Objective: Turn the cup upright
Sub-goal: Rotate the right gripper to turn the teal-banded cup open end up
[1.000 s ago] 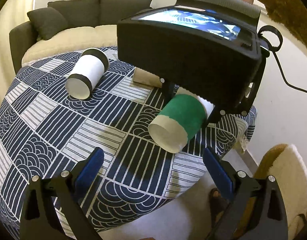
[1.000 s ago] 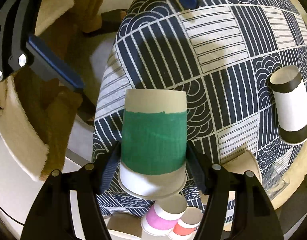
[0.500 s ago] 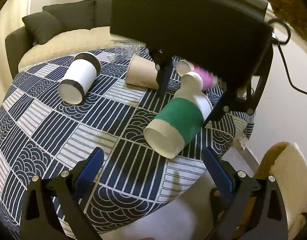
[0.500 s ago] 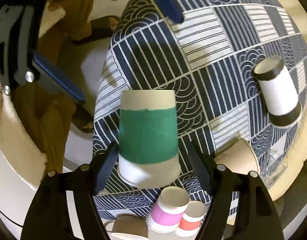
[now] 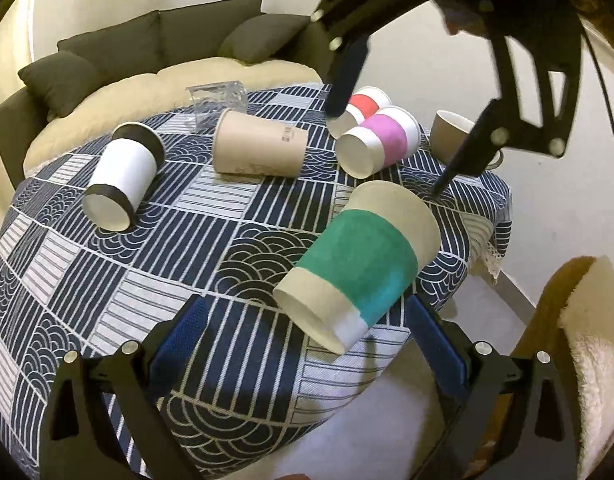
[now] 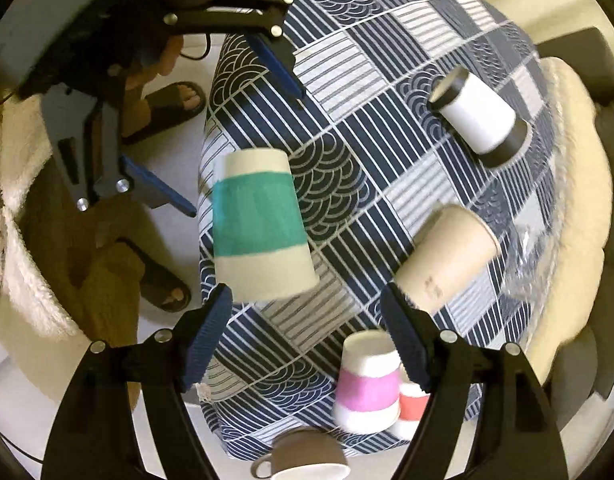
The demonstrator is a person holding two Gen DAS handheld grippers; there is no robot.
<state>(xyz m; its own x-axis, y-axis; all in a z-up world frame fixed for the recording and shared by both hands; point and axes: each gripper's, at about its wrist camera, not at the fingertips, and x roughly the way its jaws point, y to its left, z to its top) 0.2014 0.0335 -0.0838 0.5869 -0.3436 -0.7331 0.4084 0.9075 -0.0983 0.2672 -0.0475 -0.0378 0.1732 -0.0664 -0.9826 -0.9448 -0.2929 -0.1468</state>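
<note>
Red cup (image 6: 412, 404) half hidden — brown mug (image 6: 307, 460) cropped.

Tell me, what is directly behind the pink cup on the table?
Behind the pink cup lies a red cup, also on its side, on the patterned tablecloth. The pink cup partly covers it.

Bare tablecloth (image 5: 179, 248) between green-banded cup (image 5: 359, 264) and black-rimmed cup (image 5: 123, 172); far side crowded by kraft cup (image 5: 259, 148)
</note>
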